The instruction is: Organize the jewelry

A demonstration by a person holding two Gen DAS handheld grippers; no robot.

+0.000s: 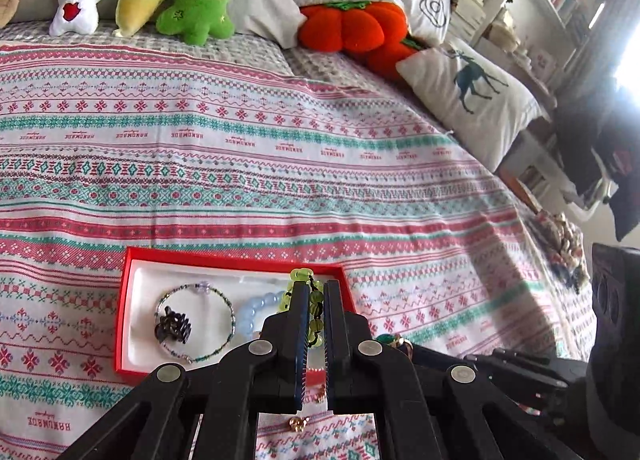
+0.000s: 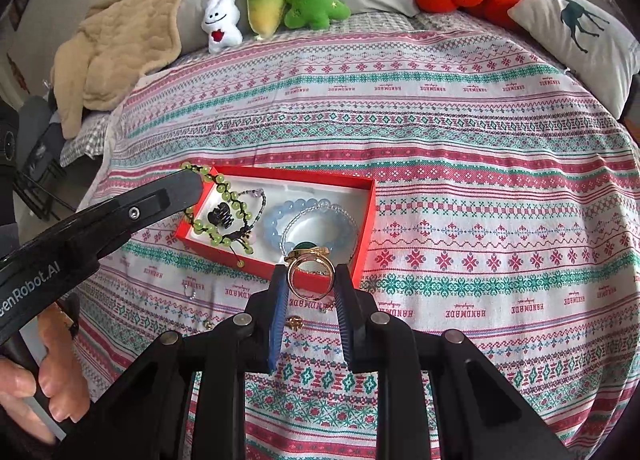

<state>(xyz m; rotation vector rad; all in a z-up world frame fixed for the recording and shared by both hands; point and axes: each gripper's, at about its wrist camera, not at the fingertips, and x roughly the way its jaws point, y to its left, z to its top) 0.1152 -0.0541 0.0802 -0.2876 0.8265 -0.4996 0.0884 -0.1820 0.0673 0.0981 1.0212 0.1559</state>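
Observation:
A red box (image 1: 124, 292) (image 2: 366, 220) with a white lining lies on the patterned bedspread. Inside it are a thin beaded bracelet (image 1: 230, 310), a black hair claw (image 1: 173, 329) (image 2: 221, 216) and a light blue bead bracelet (image 1: 250, 310) (image 2: 280, 216). My left gripper (image 1: 315, 296) (image 2: 188, 184) is shut on a green bead bracelet (image 1: 314, 308) (image 2: 224, 196), which hangs over the box. My right gripper (image 2: 311, 280) is shut on a gold ring with a green stone (image 2: 309, 264) at the box's near edge.
Small gold trinkets (image 2: 295, 323) (image 1: 297, 424) and a small clear ring (image 2: 189, 293) lie on the bedspread in front of the box. Plush toys (image 2: 276, 4), pillows (image 2: 584, 36) and a beige blanket (image 2: 120, 44) sit at the far side.

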